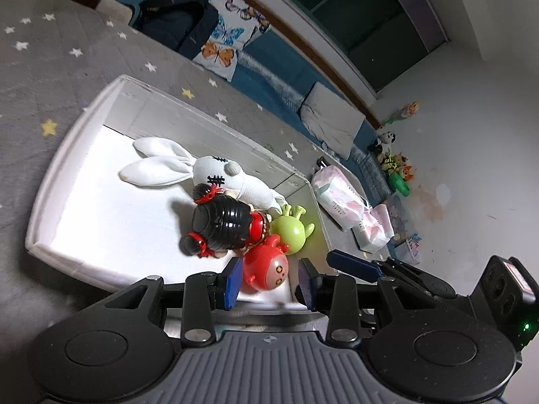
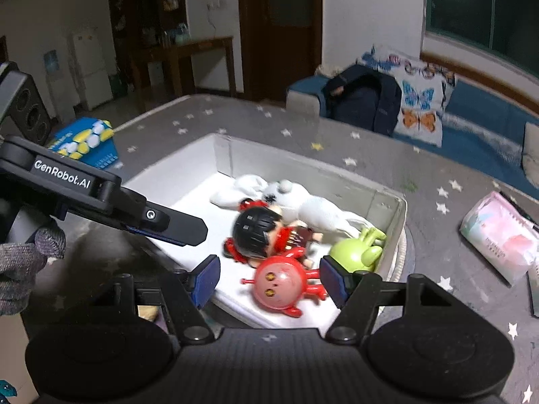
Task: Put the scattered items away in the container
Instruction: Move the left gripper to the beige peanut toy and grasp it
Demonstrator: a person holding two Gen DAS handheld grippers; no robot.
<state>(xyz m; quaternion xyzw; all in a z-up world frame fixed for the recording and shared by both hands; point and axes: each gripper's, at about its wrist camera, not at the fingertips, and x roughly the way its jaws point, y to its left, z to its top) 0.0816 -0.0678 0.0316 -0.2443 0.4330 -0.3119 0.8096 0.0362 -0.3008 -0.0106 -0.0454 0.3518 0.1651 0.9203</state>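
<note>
Left wrist view: I'm seeing the red round toy [image 1: 266, 264] lying in the white container [image 1: 50, 181] beside the green toy [image 1: 289, 232], black-haired doll [image 1: 222, 225] and white rabbit [image 1: 215, 171], both grippers' jaws standing open around it, gripping nothing.

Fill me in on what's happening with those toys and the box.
A person with a gripper in each hand is tidying toys into a white box on a star-patterned mat. Four toys lie inside: a white plush rabbit, a black-haired doll, a green toy and a red round toy. The left gripper is open either side of the red toy; the right gripper is open, framing it too. A tissue pack remains on the mat.
</note>
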